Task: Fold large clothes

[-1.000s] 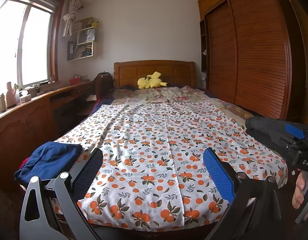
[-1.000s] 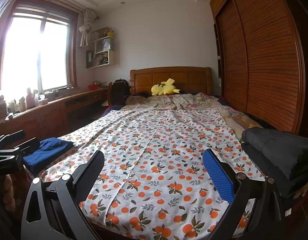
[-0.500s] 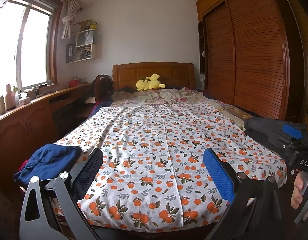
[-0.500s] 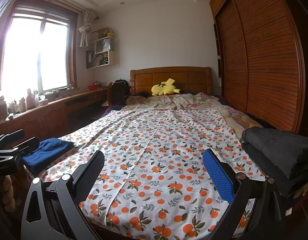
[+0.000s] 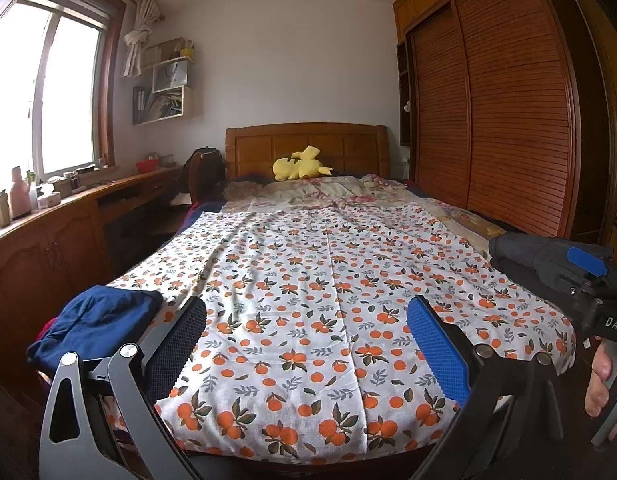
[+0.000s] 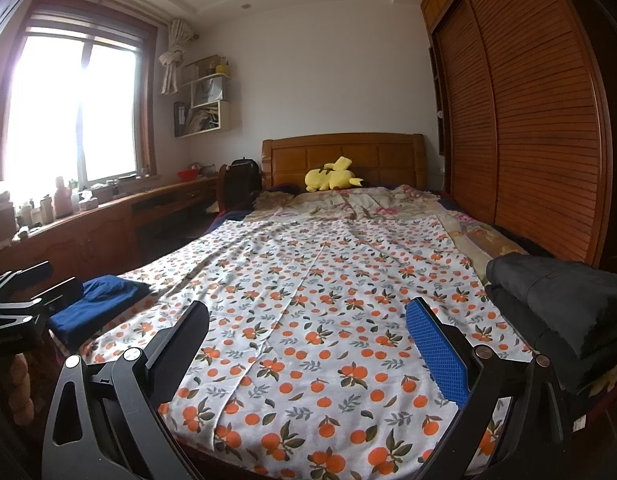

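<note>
A white sheet with an orange-fruit print (image 5: 324, 288) (image 6: 320, 300) lies spread flat over the bed, its near edge hanging at the foot. My left gripper (image 5: 308, 356) hovers open above that near edge, nothing between its fingers. My right gripper (image 6: 308, 356) is also open and empty over the foot of the bed. A folded dark blue garment (image 5: 96, 320) (image 6: 96, 300) rests at the bed's left corner. A dark grey folded garment (image 6: 560, 304) (image 5: 524, 252) sits at the right edge. In the left wrist view the other gripper (image 5: 588, 280) and a hand (image 5: 600, 380) show at far right.
A yellow plush toy (image 5: 298, 168) lies by the wooden headboard (image 5: 308, 144). A wooden desk with bottles (image 5: 48, 216) runs under the window on the left. Slatted wardrobe doors (image 5: 508, 128) stand along the right. A flowered quilt (image 6: 360, 204) covers the far bed.
Both views have barely shifted; the left wrist view tilted slightly. Both grippers stay open and nothing on the bed moved.
</note>
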Demonstrator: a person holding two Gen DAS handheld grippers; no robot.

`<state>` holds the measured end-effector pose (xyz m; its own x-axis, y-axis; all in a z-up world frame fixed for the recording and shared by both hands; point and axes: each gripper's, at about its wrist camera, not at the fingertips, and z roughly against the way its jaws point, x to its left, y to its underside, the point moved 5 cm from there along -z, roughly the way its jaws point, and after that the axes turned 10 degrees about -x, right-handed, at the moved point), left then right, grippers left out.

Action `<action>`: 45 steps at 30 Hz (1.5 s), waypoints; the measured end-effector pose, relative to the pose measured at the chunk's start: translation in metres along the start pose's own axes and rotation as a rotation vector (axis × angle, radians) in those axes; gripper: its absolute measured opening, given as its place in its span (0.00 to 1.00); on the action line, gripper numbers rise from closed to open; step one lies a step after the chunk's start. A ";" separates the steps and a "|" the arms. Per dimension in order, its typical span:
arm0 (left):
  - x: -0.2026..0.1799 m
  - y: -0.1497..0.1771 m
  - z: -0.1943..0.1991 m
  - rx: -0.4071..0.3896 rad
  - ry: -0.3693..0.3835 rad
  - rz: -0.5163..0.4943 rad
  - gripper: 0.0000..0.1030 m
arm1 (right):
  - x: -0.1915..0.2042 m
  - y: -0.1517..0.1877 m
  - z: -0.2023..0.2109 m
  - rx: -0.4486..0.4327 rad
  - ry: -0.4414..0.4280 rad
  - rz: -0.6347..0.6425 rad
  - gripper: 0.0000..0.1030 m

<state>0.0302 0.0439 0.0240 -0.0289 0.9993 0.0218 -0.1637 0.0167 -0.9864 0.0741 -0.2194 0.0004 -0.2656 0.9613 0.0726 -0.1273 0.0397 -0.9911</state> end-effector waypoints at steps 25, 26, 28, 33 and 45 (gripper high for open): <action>0.000 0.003 -0.002 0.003 -0.001 0.000 0.98 | 0.000 0.000 0.000 0.002 0.001 0.000 0.93; 0.000 0.003 -0.002 0.004 0.000 0.000 0.98 | 0.000 0.000 0.000 0.002 0.001 0.000 0.93; -0.001 0.005 -0.002 0.004 0.000 -0.001 0.98 | 0.000 0.000 0.000 0.002 0.001 0.001 0.93; 0.000 0.004 -0.002 0.004 0.000 0.000 0.98 | 0.000 0.000 0.000 0.001 0.001 0.000 0.93; 0.000 0.007 -0.004 0.009 -0.002 -0.001 0.98 | 0.001 0.001 -0.001 0.004 0.004 -0.001 0.93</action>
<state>0.0326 0.0437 0.0161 -0.0307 0.9993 0.0233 -0.1727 0.0176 -0.9848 0.0747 -0.2186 -0.0003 -0.2621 0.9623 0.0729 -0.1310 0.0394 -0.9906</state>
